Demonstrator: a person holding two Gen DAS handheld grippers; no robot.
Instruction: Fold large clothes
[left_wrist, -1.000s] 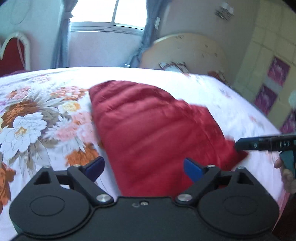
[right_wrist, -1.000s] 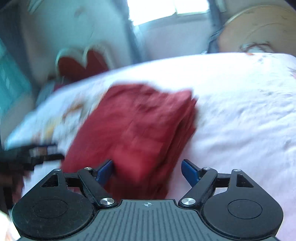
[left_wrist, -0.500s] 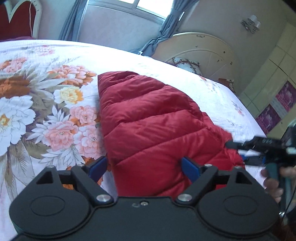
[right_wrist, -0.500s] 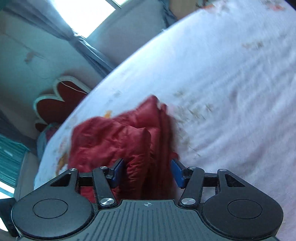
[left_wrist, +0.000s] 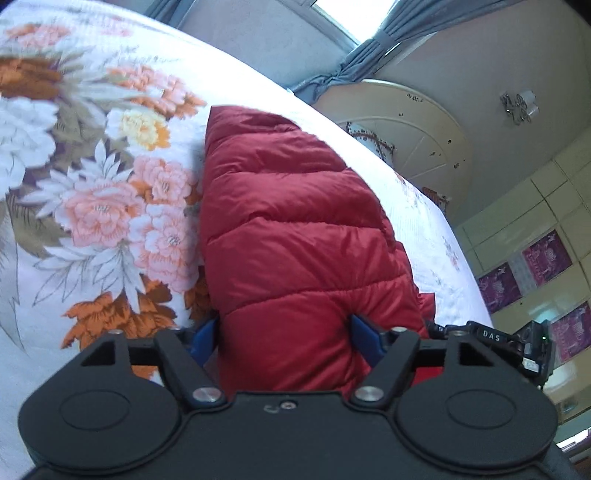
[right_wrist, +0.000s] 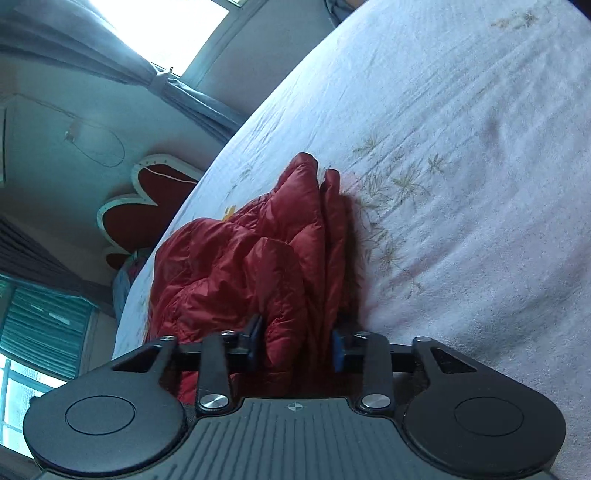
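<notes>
Red quilted puffer jacket (left_wrist: 295, 240), already folded into a thick bundle, lies on the floral bedsheet (left_wrist: 92, 192) in the left wrist view, its near end running between the blue-padded fingers of the left gripper (left_wrist: 284, 336). Those jaws have just been closing around the padded edge; both pads now sit against its sides, so I judge it grasped. The other black gripper body shows at the right edge. From the right wrist view, the same jacket rests on the pale part of the sheet (right_wrist: 461, 184), and the right gripper (right_wrist: 295, 347) has just been narrowing, now pinching a stack of layered edges. The step in hand looks like gripping both near corners; next calls for lifting them together and carrying them over evenly, without shedding layers.
</notes>
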